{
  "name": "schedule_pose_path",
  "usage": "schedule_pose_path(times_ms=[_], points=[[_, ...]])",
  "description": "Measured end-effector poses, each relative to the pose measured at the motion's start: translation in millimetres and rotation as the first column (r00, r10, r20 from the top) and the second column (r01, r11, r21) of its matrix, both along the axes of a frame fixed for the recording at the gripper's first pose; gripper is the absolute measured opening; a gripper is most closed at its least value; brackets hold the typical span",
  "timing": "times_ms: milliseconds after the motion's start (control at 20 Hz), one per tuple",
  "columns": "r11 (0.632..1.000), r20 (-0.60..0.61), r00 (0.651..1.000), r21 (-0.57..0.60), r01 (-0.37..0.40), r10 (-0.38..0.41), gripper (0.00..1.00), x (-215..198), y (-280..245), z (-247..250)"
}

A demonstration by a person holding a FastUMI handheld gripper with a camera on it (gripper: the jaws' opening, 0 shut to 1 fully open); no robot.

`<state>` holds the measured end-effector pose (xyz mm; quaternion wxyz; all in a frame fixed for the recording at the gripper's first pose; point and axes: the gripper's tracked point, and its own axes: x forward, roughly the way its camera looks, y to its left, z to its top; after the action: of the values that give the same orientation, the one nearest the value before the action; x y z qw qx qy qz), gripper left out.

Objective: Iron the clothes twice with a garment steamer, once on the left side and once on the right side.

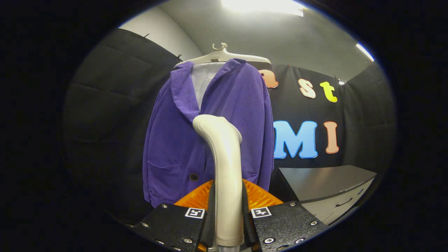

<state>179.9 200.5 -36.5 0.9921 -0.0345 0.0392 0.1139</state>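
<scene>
A booth lined with black cloth wall is shown beneath a grey ceiling, in which two lit light panels can be counted, one large ceiling light overhead and a second, narrower one off to the side. The gripper is seen with its two fingers pressed against opposite sides of the handle of one garment steamer, which is pinched upright between them; one square marker is carried on top of each finger. The steamer's neck is curved at the top, its head being directed toward the garment just beyond. One orange ribbed part is visible directly behind the fingers. Ahead of the fingers, one purple corduroy jacket is hung on one pale hanger, with a light lining exposed at the collar and one dark button near the hem. Beside the jacket, one grey cabinet with a drawer handle is placed.
</scene>
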Motion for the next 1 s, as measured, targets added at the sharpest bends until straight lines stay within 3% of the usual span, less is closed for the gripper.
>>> schedule_pose_path(times_ms=[500,1000], points=[[1.0,-0.074,0.997,-0.02,-0.011,0.009,0.33,-20.9,2.0,-55.7],[0.998,-0.027,0.997,0.001,-0.067,0.067,0.33,-60.1,22.4,-46.2]])
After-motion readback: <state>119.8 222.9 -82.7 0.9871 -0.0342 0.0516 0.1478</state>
